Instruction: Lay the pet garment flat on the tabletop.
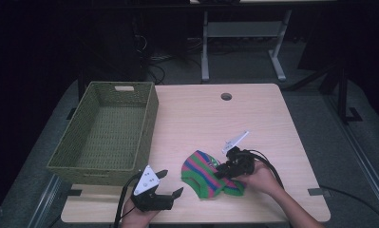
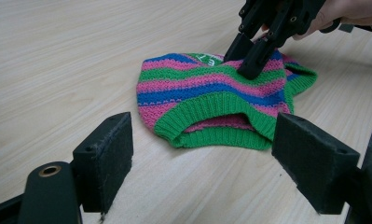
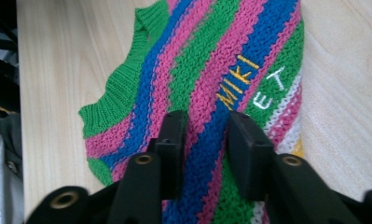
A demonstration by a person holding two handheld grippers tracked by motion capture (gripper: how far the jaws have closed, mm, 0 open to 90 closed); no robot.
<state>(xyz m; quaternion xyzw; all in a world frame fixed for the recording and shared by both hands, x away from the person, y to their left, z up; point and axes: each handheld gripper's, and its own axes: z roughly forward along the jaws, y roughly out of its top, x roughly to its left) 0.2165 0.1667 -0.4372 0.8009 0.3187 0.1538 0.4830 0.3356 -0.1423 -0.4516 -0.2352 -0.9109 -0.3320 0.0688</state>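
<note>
A small knitted striped sweater (image 1: 203, 174) in pink, green and blue lies flat on the light wooden table (image 1: 253, 118), directly under the right gripper (image 1: 223, 170) and just to the right of the left gripper (image 1: 170, 183). In the right gripper view the sweater (image 3: 211, 74) carries yellow letters reading "MIKI" and white letters beside them, just ahead of the jaw tips. The right gripper (image 3: 206, 135) comes down on the knit with its jaws partly closed, a ridge of blue and pink stripe between them and both pads touching the fabric. In the left gripper view that gripper (image 2: 246, 58) presses onto the far upper side of the sweater (image 2: 211, 93), held by the person's right hand (image 2: 347, 11).

The left gripper (image 2: 200, 158) sits low over the table with its jaws spread wide and nothing between them; the sweater's green ribbed hem faces it, near but not touching. The person's left hand (image 1: 137, 216) holds it from below.

Beyond the left gripper, up and to its left, stands an olive woven basket (image 1: 146, 123) with nothing visible inside.
</note>
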